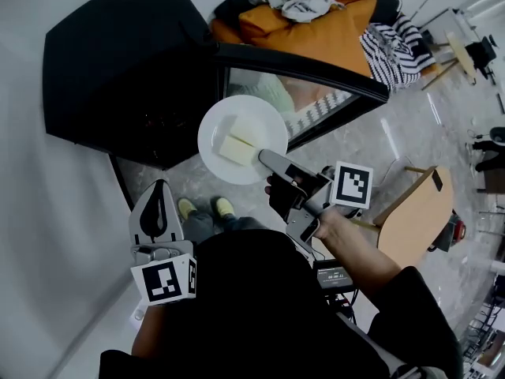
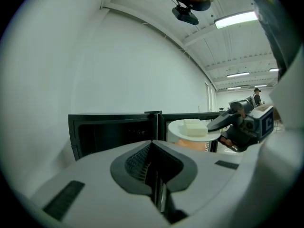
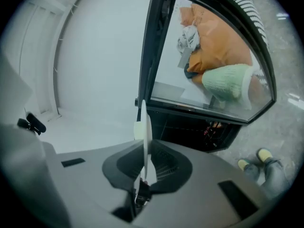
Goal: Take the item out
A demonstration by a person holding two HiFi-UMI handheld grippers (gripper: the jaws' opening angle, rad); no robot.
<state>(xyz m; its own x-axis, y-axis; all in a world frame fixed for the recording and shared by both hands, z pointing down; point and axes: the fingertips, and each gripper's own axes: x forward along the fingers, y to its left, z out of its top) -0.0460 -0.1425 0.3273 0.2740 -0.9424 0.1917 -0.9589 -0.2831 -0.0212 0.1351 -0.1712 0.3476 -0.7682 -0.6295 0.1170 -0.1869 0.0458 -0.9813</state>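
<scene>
Right tool (image 1: 266, 158) clamps white plate (image 1: 264, 117) by its rim, just outside the open black oven (image 1: 118, 69). Head view shows two pale blocks (image 1: 237, 148) on it (right gripper view: plate edge-on). Left tool (image 2: 154, 175) closed, empty.

The black oven (image 1: 118, 61) has its dark mouth (image 2: 114, 134) open toward the person, with free room in front of it. Its glass door (image 1: 316, 93) juts out from the oven's right edge and walls off that side. The plate (image 1: 237, 136), clamped in the right tool (image 1: 266, 159), hangs just outside the mouth beside the door. The left tool (image 1: 160, 192) is off the oven's left front, well apart.
</scene>
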